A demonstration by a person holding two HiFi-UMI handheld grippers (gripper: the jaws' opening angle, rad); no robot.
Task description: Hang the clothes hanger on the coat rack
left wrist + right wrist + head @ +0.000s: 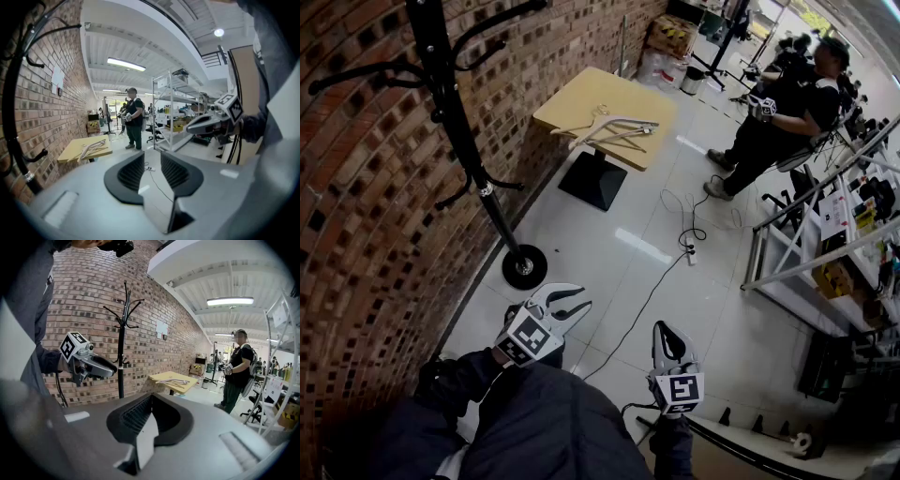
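Observation:
Several pale wooden clothes hangers (609, 129) lie in a pile on a small yellow table (572, 101), far from both grippers. They also show as hangers (93, 147) and hangers (171, 381). The black coat rack (459, 141) stands against the brick wall, its round base (525, 267) on the floor just ahead of my left gripper (579, 302). That gripper is open with nothing between its jaws. My right gripper (663, 330) is shut and holds nothing. In the gripper views the left gripper (152, 168) points towards the table, and the right gripper (150, 401) points past the rack (122, 343).
A person (787, 108) holding grippers stands beyond the table. A metal shelf rack (825, 234) with boxes runs along the right. A cable with a power strip (689, 251) trails over the white floor. Boxes (670, 36) sit in the far corner.

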